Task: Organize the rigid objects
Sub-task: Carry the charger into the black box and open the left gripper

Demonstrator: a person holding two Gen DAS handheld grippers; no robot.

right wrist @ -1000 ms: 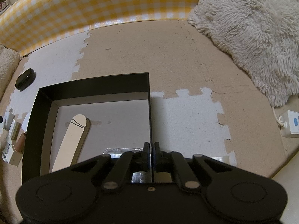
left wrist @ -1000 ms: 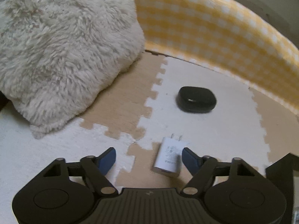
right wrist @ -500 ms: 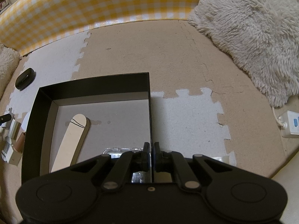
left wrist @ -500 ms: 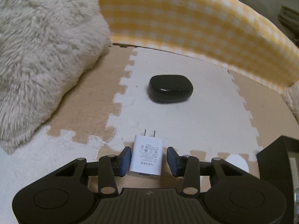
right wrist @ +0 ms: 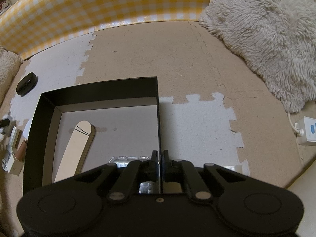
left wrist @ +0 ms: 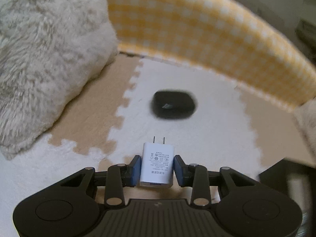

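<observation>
Holding the white USB charger point(left wrist: 157, 164) between the blue pads point(left wrist: 134, 170), your left gripper point(left wrist: 157, 169) is clamped on its two flat sides, prongs pointing away from you. Whether it is lifted off the foam mat point(left wrist: 207, 134) or resting there, the blurred left wrist view does not settle. Your right gripper point(right wrist: 159, 159) is pinched on the right wall of the black box point(right wrist: 98, 90), bracing it.

The charger looks like a light, hard plastic block with smooth faces, so expect it to be a little slippery: it can twist in the pads if you swing fast. The broad sides you have now seem the best place to hold (the prongs are thin and offer nothing to grip). It is stiff, so firm pressure should do no harm.

Inside the box lies a flat wooden stick point(right wrist: 77, 148), with a clear plastic item point(right wrist: 128, 159) near your fingers; bare floor remains between them for the charger. The black earbud case point(left wrist: 173, 104) sits on the white tile just ahead, and probably comes next. Being rounded and glossy, it will likely want a grip across its shorter width. More small items lie left of the box.
</observation>
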